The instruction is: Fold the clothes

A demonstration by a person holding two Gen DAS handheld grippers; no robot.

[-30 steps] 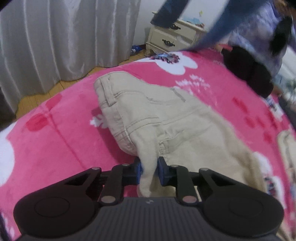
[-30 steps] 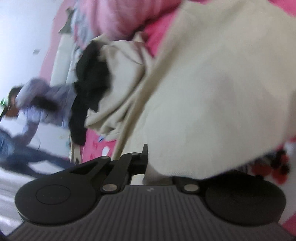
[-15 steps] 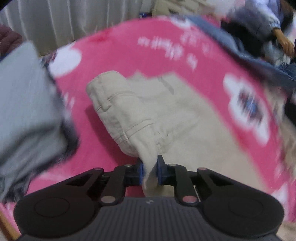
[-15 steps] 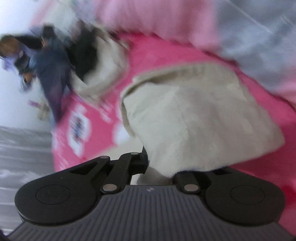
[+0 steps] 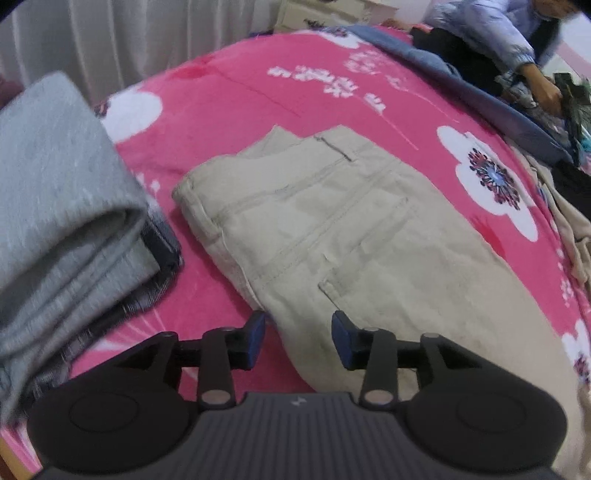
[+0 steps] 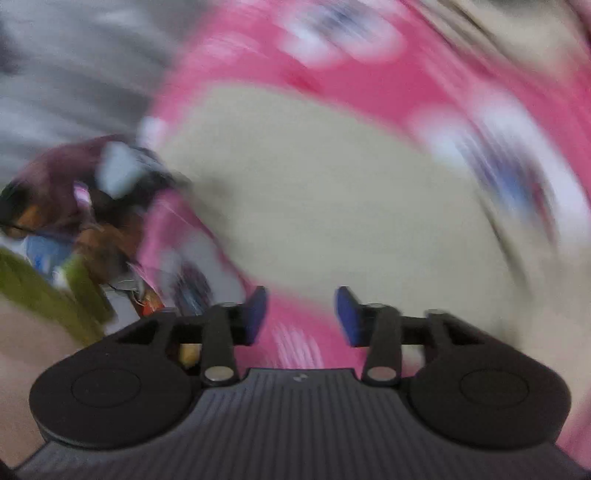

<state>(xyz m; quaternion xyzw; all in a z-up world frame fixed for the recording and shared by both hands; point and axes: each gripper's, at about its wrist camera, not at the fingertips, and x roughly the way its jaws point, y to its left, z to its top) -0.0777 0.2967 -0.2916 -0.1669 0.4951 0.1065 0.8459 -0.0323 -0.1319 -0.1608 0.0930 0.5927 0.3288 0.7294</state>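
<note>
Beige trousers (image 5: 332, 236) lie flat on the pink flowered blanket (image 5: 229, 92), waistband toward the far left, back pocket facing up. My left gripper (image 5: 298, 339) is open just above the near edge of the trousers, its blue pads apart with cloth lying under the gap, not pinched. In the blurred right wrist view the same beige trousers (image 6: 332, 199) spread ahead on the blanket (image 6: 332, 74). My right gripper (image 6: 301, 317) is open too, at the near edge of the cloth, holding nothing.
A folded grey garment (image 5: 55, 206) sits on the blanket left of the trousers. A person in a light blue jacket (image 5: 487, 33) sits at the far right beside a blue cloth (image 5: 461, 81) and more clothes (image 5: 569, 229). Curtains (image 5: 110, 40) hang behind.
Both grippers were shut on the trousers and have let go. The trousers went from hanging and bunched to lying flat beside the grey pile. The right view still swings fast.
</note>
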